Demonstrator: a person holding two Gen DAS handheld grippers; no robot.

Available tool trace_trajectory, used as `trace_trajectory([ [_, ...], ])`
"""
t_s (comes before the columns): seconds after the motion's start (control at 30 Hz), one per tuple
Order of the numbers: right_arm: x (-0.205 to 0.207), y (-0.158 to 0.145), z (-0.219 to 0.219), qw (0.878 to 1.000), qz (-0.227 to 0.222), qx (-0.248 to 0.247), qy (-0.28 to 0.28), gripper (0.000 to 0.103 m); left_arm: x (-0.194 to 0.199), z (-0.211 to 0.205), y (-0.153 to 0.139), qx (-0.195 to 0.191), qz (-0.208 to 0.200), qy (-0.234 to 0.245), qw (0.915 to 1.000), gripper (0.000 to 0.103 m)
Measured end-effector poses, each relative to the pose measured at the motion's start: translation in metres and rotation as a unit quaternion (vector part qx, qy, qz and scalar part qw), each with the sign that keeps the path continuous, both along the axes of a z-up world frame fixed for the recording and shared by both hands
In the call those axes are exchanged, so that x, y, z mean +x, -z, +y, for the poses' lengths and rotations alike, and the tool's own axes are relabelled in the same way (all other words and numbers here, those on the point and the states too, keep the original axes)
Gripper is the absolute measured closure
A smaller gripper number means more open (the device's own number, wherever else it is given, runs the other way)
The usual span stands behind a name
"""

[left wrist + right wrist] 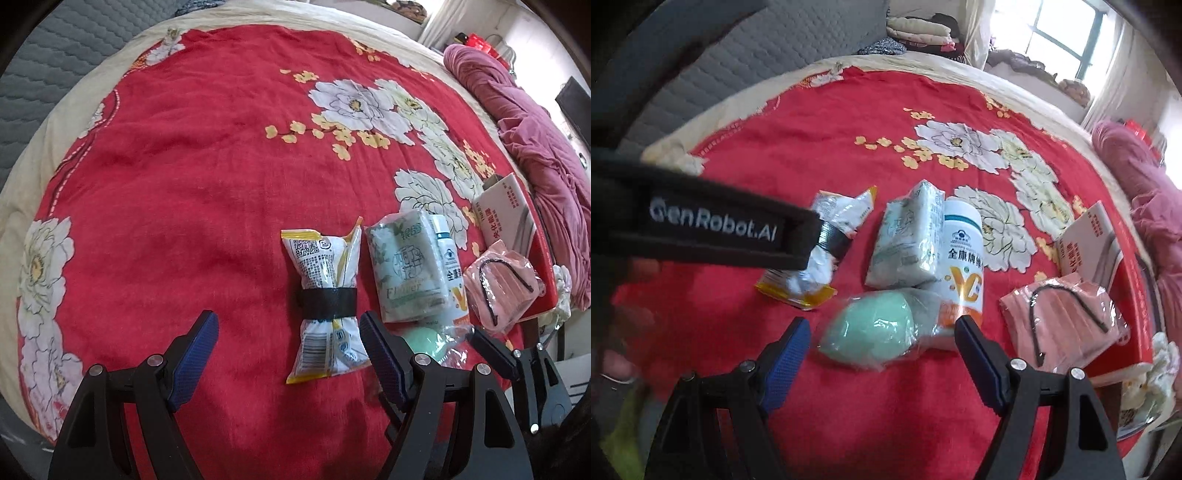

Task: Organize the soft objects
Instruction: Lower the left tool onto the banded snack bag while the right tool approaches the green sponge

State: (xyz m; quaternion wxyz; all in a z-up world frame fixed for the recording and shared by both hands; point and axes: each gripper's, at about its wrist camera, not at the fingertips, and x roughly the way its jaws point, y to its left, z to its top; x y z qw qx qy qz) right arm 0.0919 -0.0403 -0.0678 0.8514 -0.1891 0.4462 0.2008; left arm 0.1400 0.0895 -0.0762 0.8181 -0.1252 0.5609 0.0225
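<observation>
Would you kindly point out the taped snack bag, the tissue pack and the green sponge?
Snack bag [327, 302]: left wrist view, on the black tape band round its middle.
Tissue pack [404, 269]: left wrist view, on its printed front face.
Green sponge [875, 328]: right wrist view, on its rounded body inside the clear wrapper.

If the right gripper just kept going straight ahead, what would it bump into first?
Most likely the mint-green egg-shaped sponge in clear wrap, lying between the open right gripper fingers; the white orange-labelled bottle comes next. Depth is uncertain.
</observation>
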Motion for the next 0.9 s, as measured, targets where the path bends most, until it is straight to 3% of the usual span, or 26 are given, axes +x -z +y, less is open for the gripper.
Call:
trace_trajectory([
  [0.17, -0.004, 0.007, 0.006, 0.998, -0.039, -0.038, -0.011, 0.026, 0.007, 0.001, 0.009, -0.009, 0.007, -0.001, 0.9999, 0.023],
  [0.23, -0.008, 0.007, 0.01, 0.997, -0.055, -0.047, -0.025, 0.034, 0.01, 0.001, 0.012, -0.01, 0.01, -0.001, 0.9999, 0.023],
  [0.37, -0.014, 0.012, 0.018, 0.993, -0.074, -0.077, -0.049, 0.037, 0.017, 0.001, 0.019, -0.021, 0.017, -0.002, 0.9996, 0.023],
  [0.43, -0.015, 0.011, 0.015, 0.994, -0.072, -0.07, -0.053, 0.05, 0.02, -0.001, 0.021, -0.021, 0.018, -0.001, 0.9996, 0.023],
  [0.63, -0.008, -0.001, -0.021, 0.999, 0.027, 0.028, -0.024, 0.054, 0.029, -0.008, 0.028, -0.016, 0.027, 0.004, 0.9995, 0.023],
  [0.9, 0.001, 0.007, -0.053, 0.984, 0.13, 0.119, 0.038, 0.053, 0.034, -0.015, 0.034, -0.009, 0.031, 0.006, 0.9995, 0.023],
])
